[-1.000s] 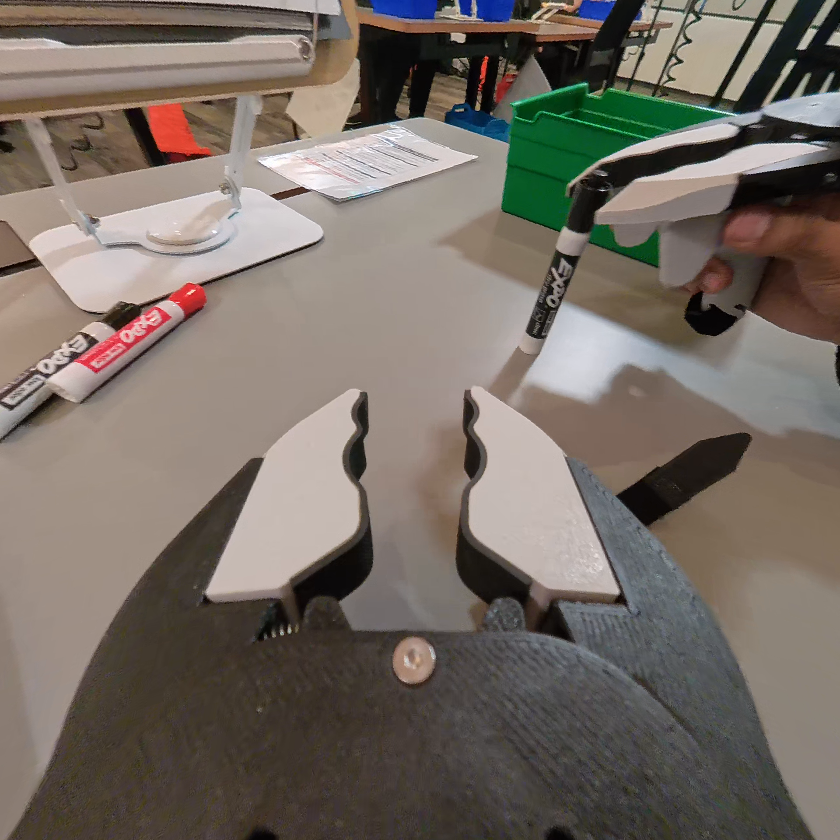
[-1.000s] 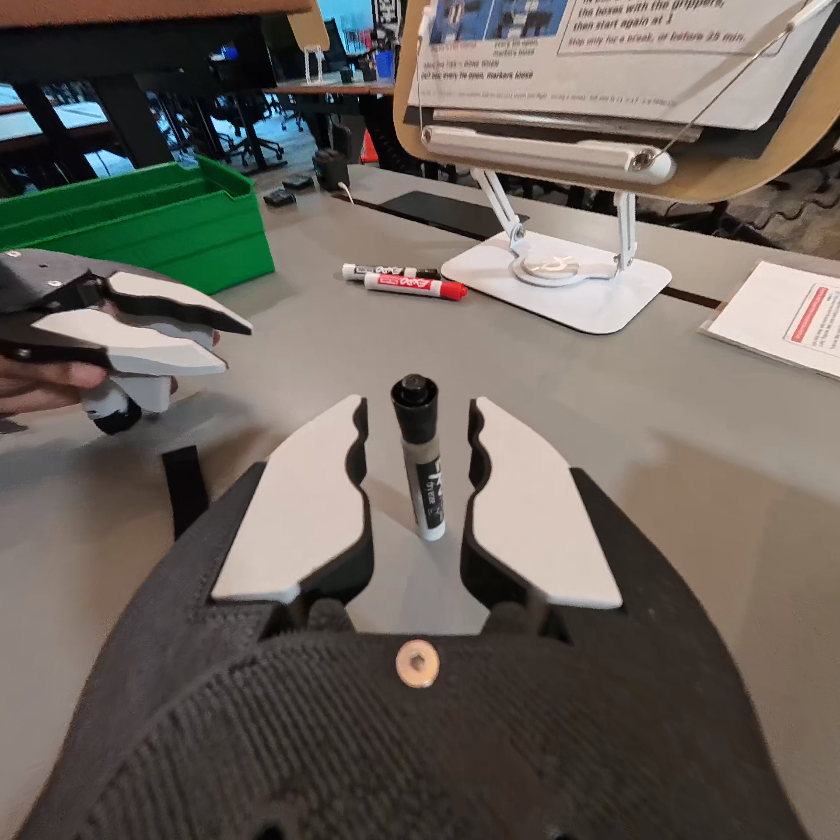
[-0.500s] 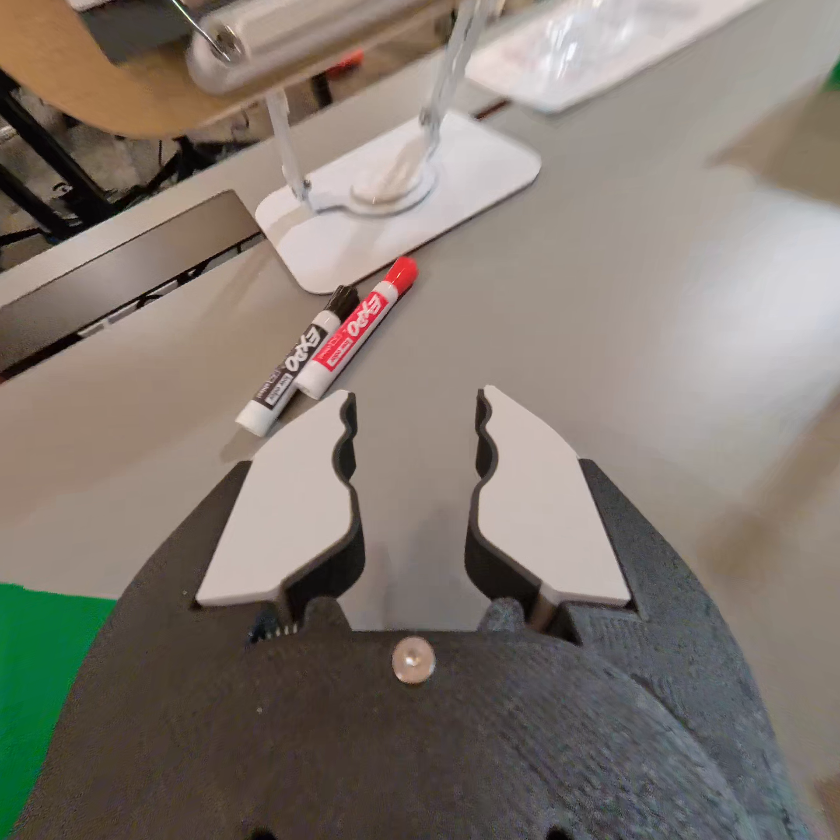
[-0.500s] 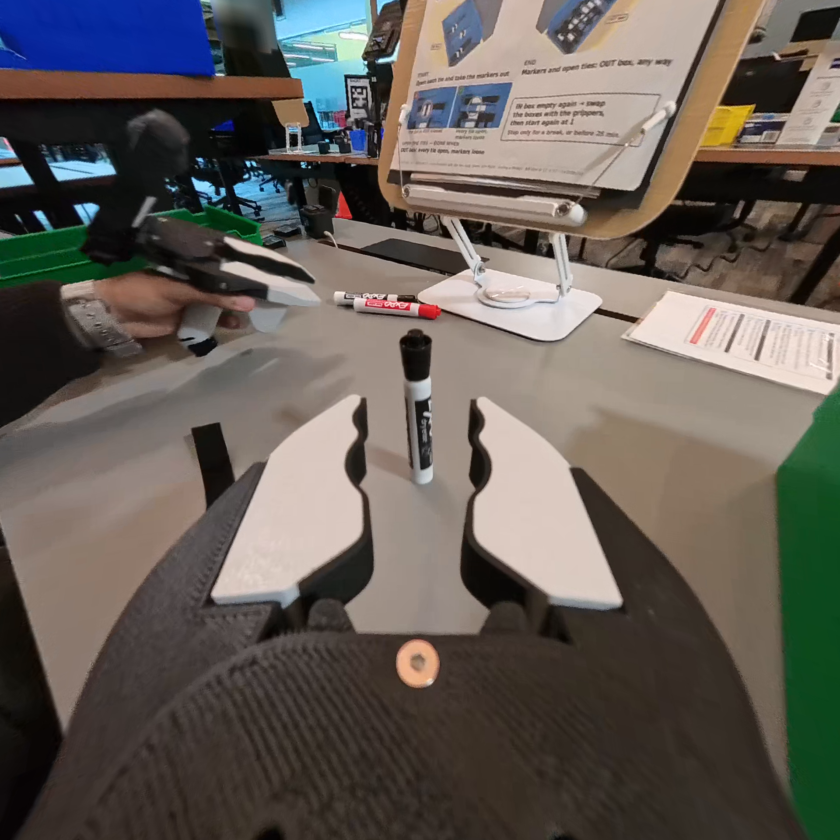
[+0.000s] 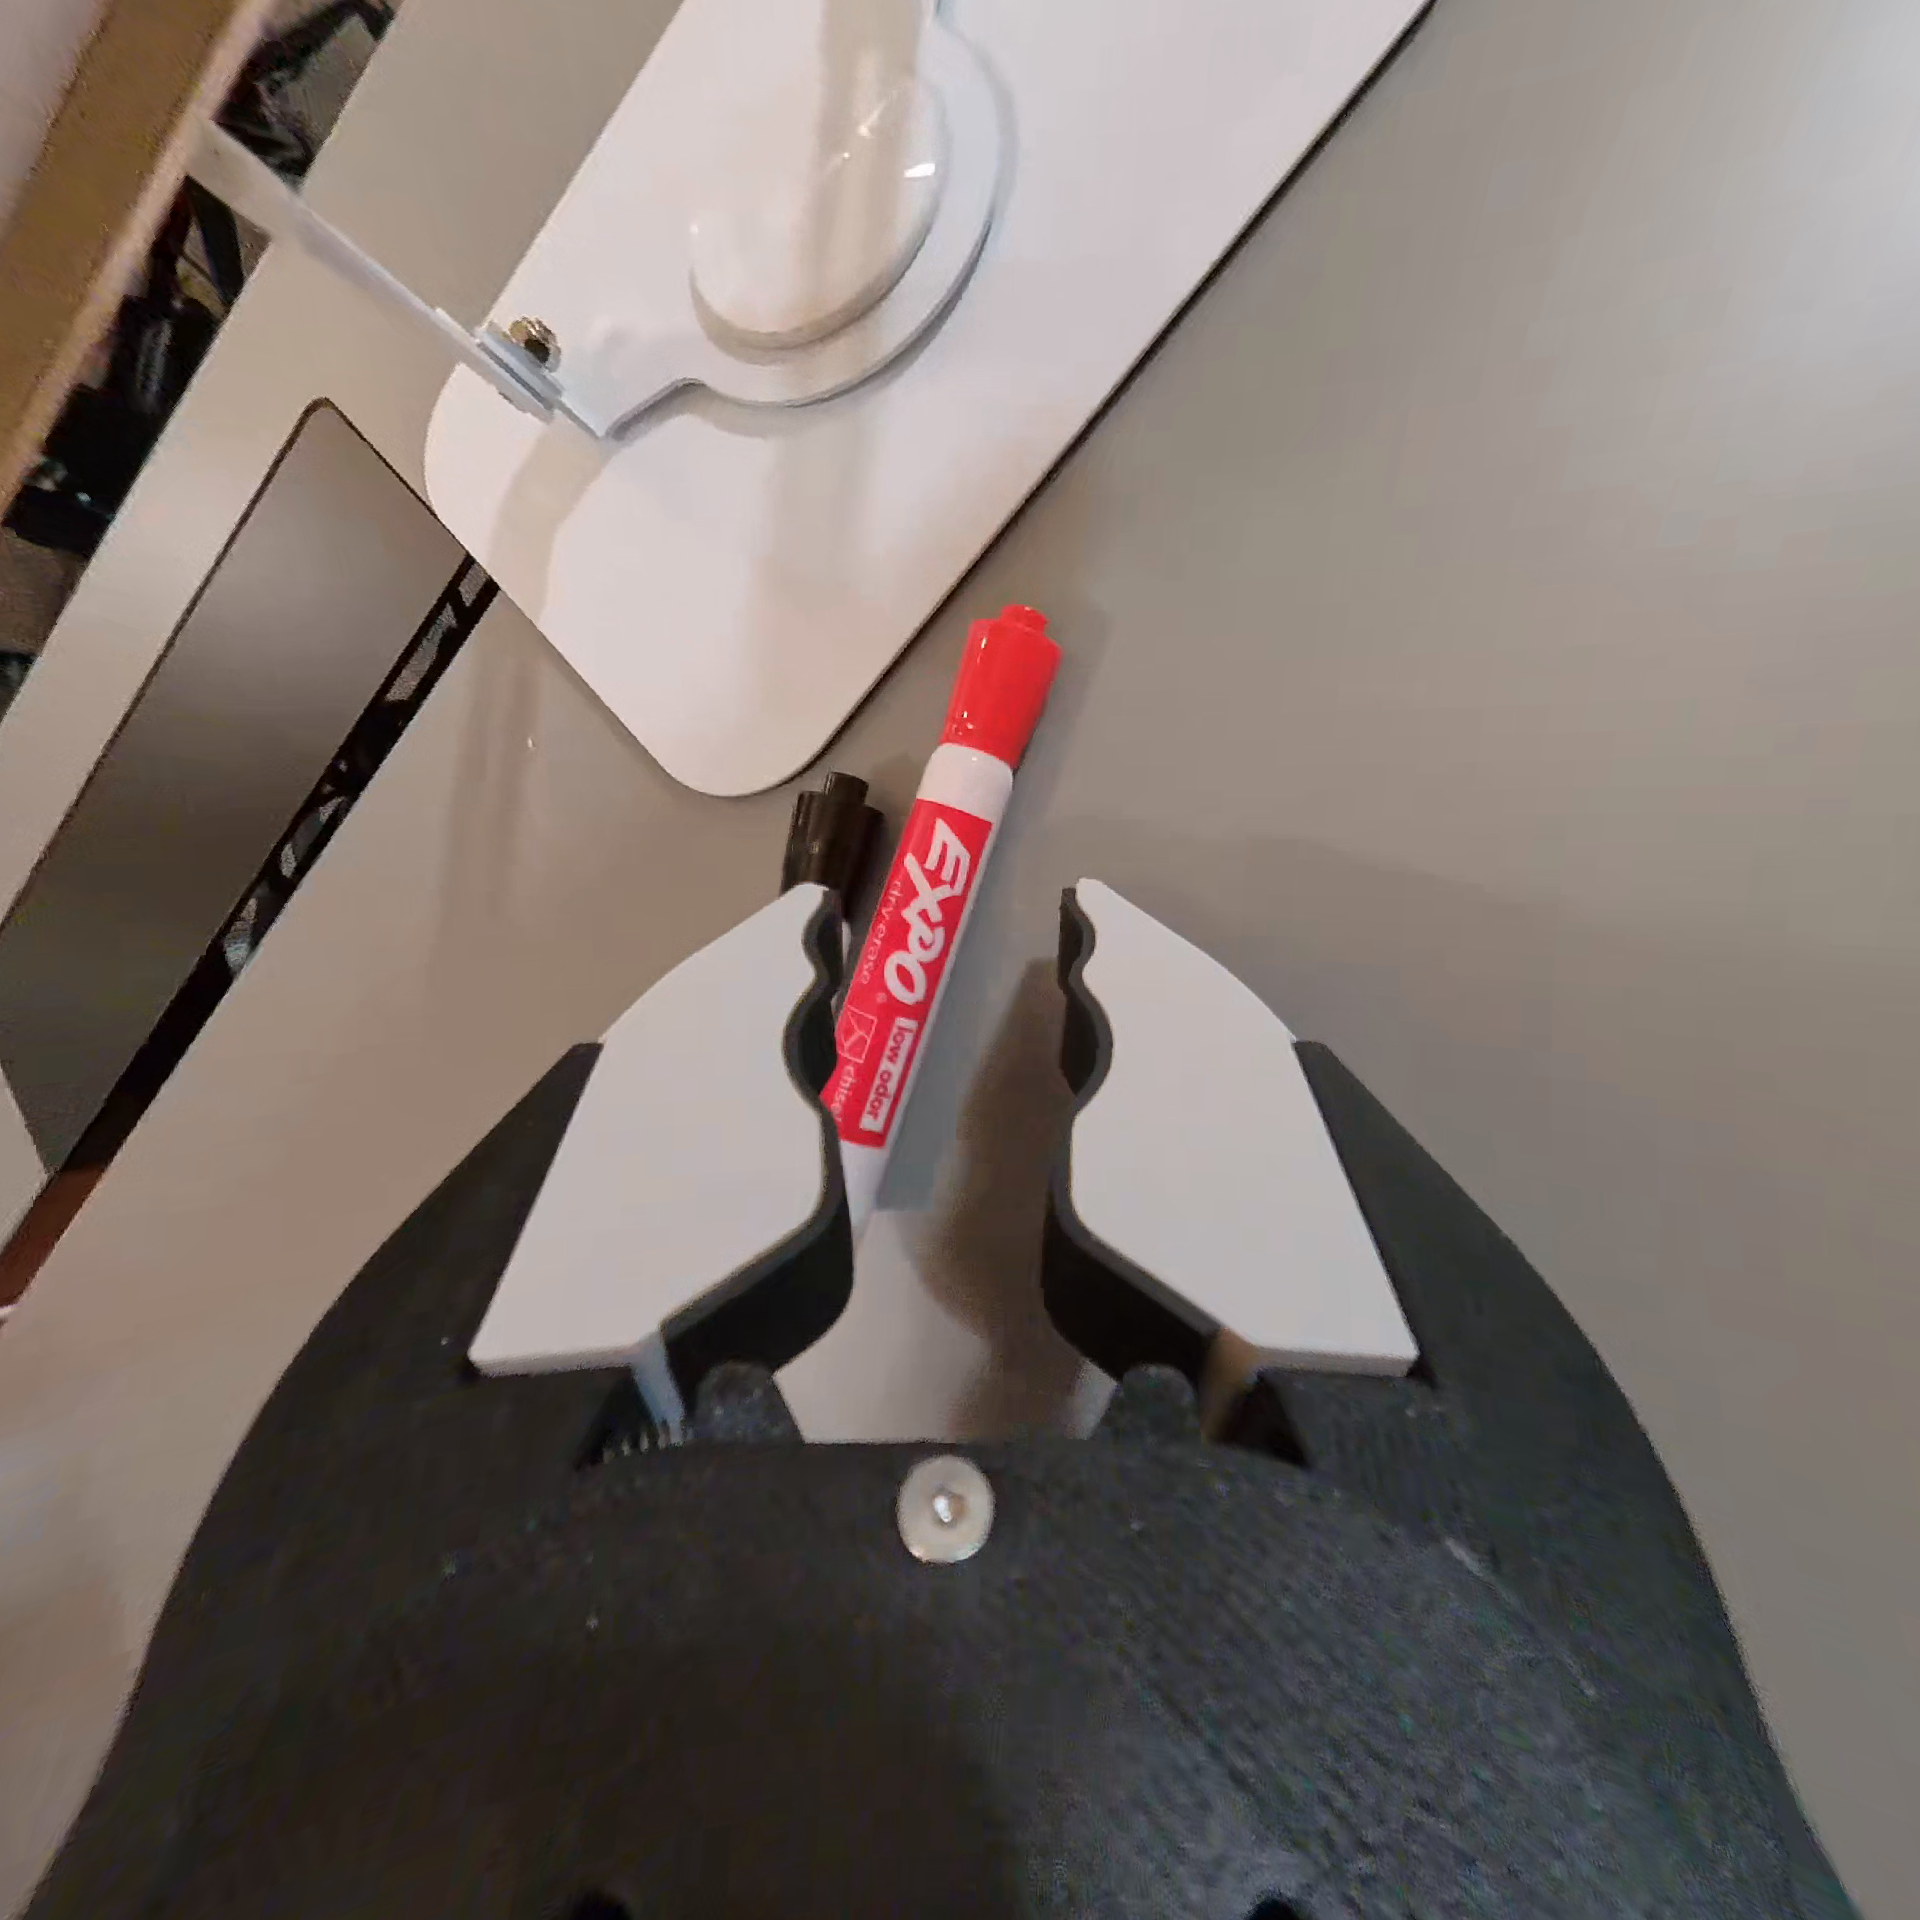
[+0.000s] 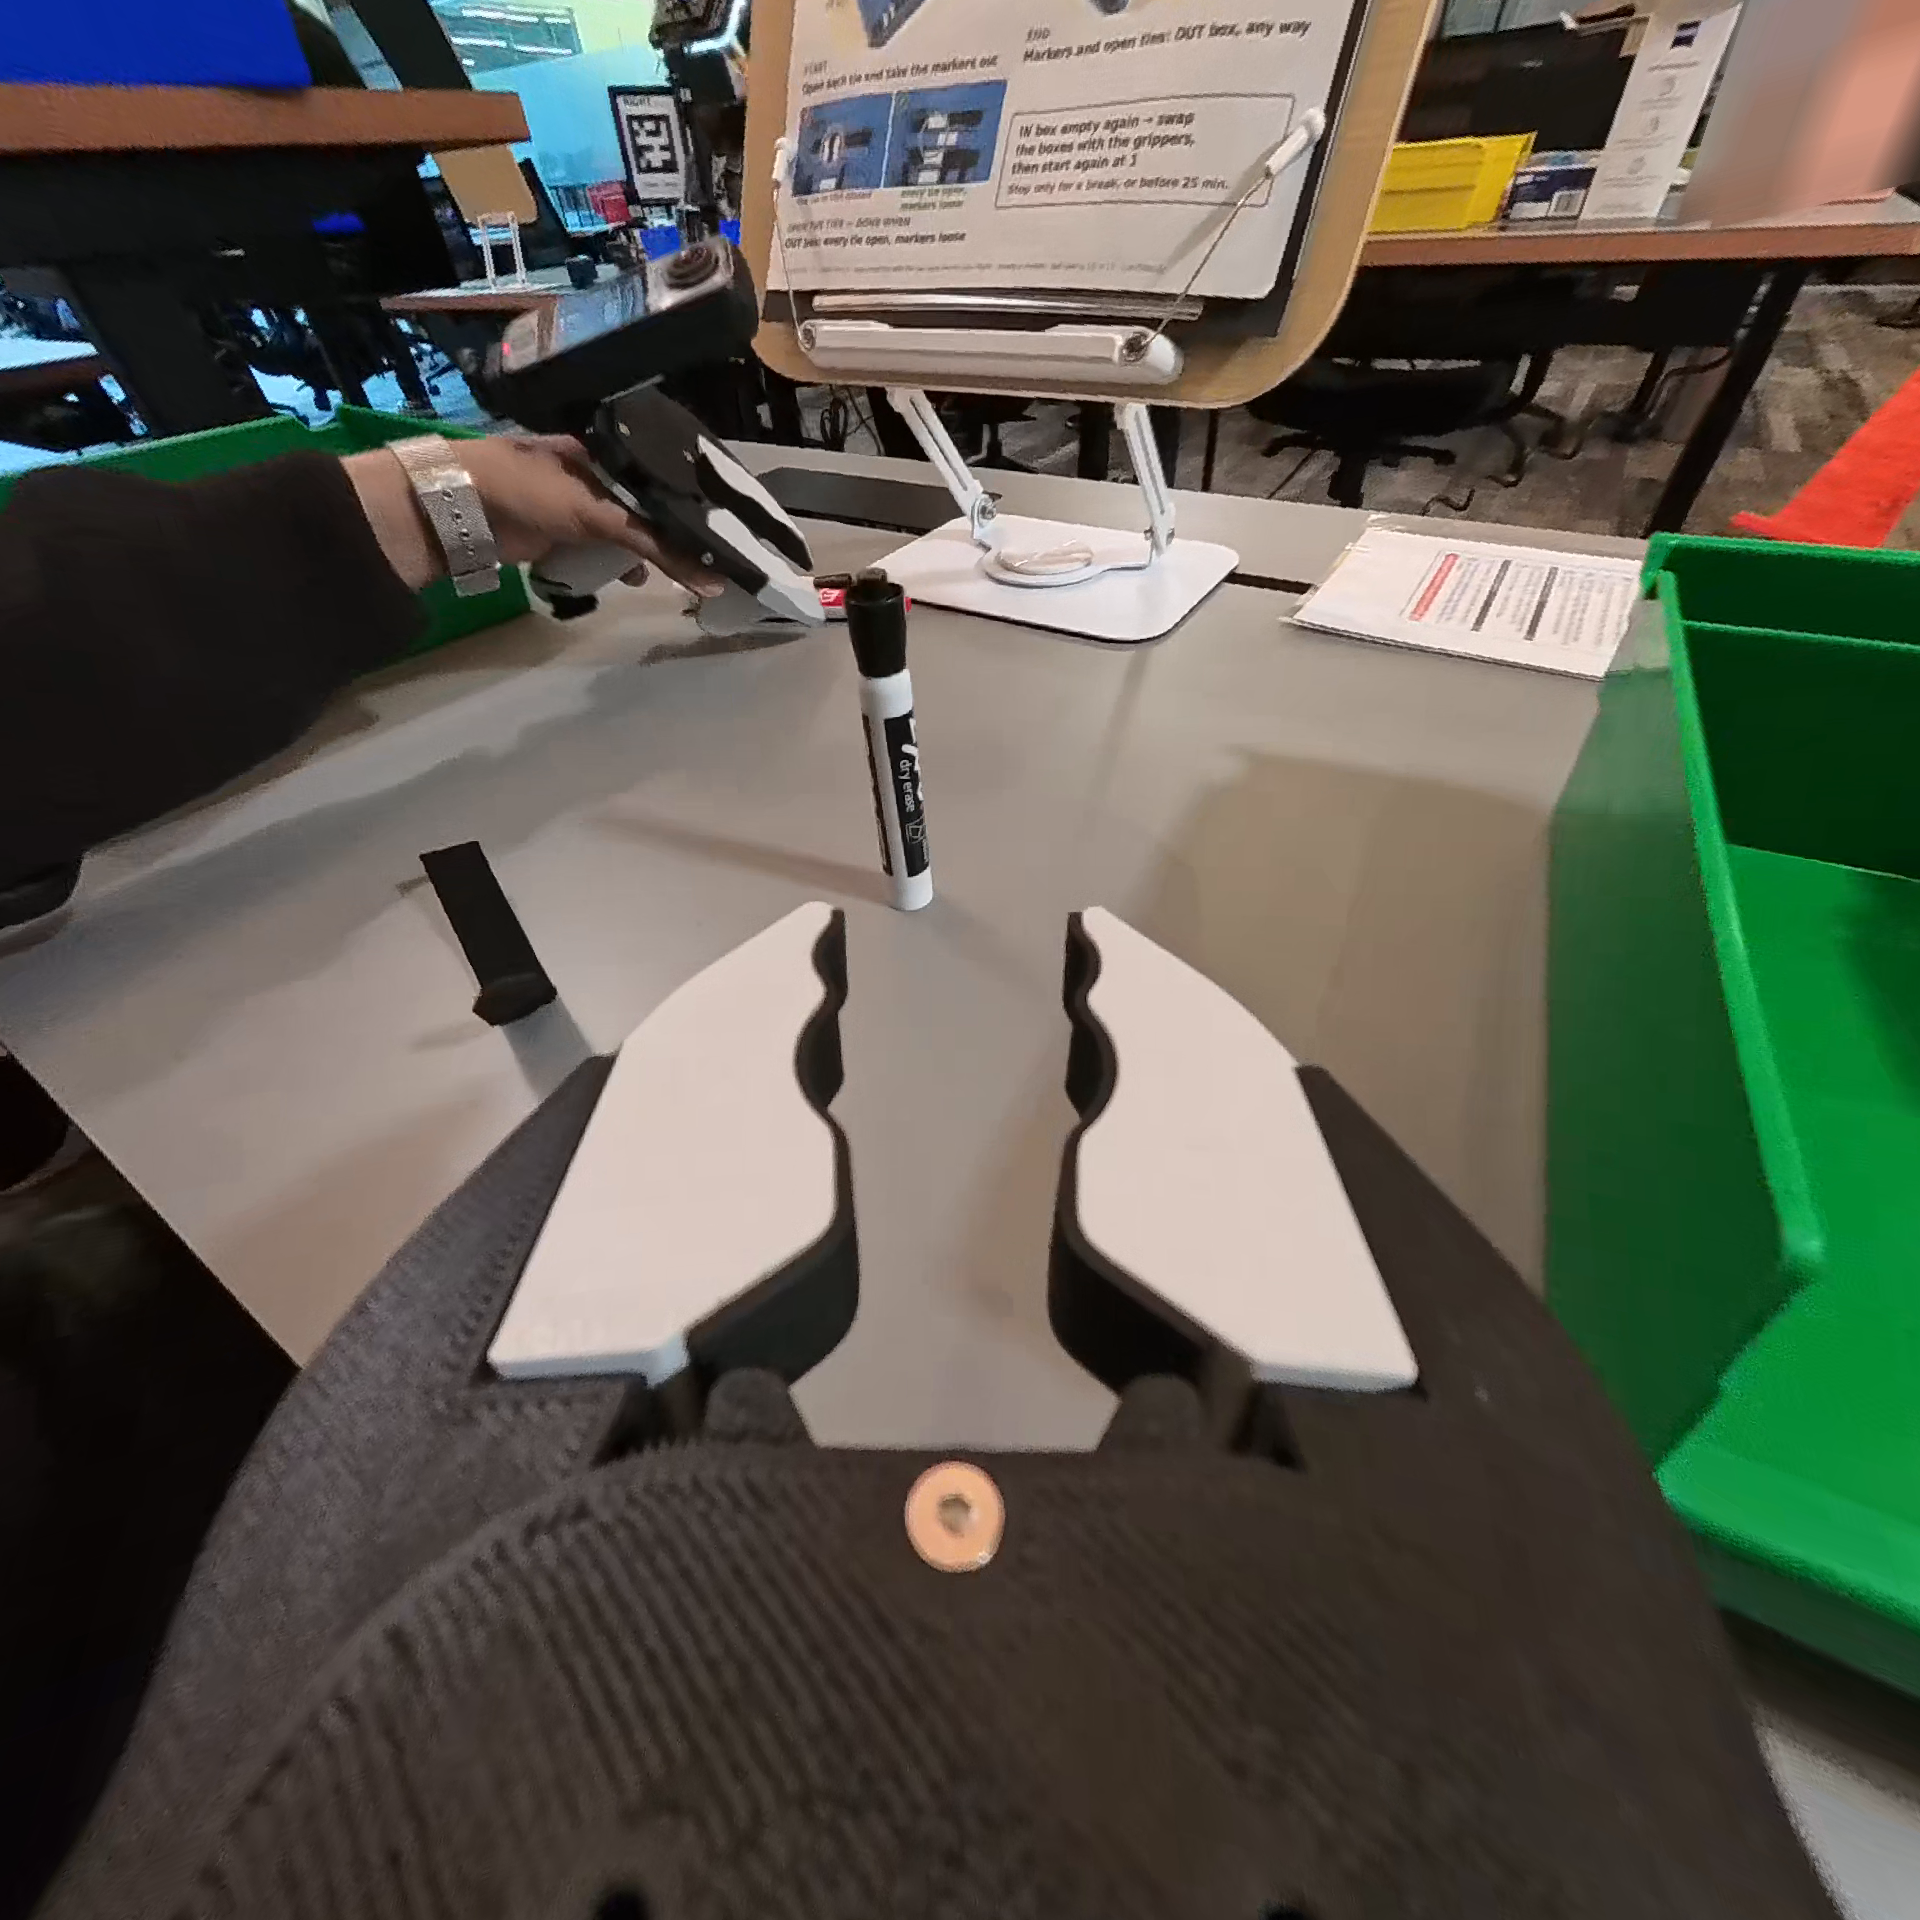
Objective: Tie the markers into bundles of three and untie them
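Observation:
In the left wrist view, a red marker (image 5: 940,925) lies on the grey table between my left gripper's (image 5: 943,902) open jaws, close to the left finger. A black marker (image 5: 831,831) lies beside it, mostly hidden under the left finger; only its cap shows. In the right wrist view, another black marker (image 6: 894,758) stands upright on the table just beyond my right gripper (image 6: 951,920), which is open and empty. A black strap (image 6: 486,935) lies on the table to the left. The left gripper (image 6: 769,582) shows far off there, low over the lying markers.
A white document stand base (image 5: 790,436) sits just beyond the lying markers; the stand (image 6: 1049,208) holds an instruction sheet. A green bin (image 6: 1787,935) is close at the right, another green bin (image 6: 270,457) at the far left. A paper sheet (image 6: 1475,603) lies at the back right. My hands' fingertips stand some 40 centimeters from each other. The black marker (image 6: 894,758) lies around 12 centimeters away from my right fingertips.
My left gripper has swung left and moved down over the red and black markers, now straddling the red one. My right gripper has let go of the upright black marker and pulled back.

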A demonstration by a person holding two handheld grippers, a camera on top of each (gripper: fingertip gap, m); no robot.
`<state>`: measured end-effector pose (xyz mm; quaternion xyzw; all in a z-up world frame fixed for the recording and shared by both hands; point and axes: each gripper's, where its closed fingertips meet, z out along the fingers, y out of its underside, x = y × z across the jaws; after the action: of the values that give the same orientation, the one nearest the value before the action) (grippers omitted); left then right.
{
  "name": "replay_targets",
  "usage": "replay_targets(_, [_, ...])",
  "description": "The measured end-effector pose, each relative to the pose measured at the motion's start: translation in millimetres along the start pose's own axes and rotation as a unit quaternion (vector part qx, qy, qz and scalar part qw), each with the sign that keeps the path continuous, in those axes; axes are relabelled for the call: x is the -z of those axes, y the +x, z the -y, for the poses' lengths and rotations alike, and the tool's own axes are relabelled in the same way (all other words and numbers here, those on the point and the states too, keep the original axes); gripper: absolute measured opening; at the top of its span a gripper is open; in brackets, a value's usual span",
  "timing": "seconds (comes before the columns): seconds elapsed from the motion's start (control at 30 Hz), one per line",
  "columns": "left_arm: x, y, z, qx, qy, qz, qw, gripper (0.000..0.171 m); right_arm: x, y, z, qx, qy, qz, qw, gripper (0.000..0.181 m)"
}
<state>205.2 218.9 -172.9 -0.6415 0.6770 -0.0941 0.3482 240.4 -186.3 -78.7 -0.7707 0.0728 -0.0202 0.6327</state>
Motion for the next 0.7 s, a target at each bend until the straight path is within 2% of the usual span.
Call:
replay_targets(0.1, [-1,5,-5,0.014,-0.001,-0.012,1.000,0.039,-4,2,-5,-0.011,-0.010,0.006,1.000,0.041])
replay_targets(0.17, [3,6,-7,0.010,-0.001,-0.012,1.000,0.023,-7,1,-4,-0.024,-0.005,0.015,1.000,0.041])
replay_targets(0.43, [29,54,-31,0.007,-0.040,-0.160,0.986,0.023,-22,-10,3,-0.024,0.000,0.042,0.999,0.041])
replay_targets(0.57, [43,66,-38,-0.013,-0.046,-0.170,0.984,0.023,-31,-17,4,-0.018,-0.003,0.057,0.998,0.040])
replay_targets(0.7, [66,65,-27,0.003,0.004,-0.156,0.988,0.023,-40,-25,6,-0.009,-0.006,0.075,0.997,0.040])
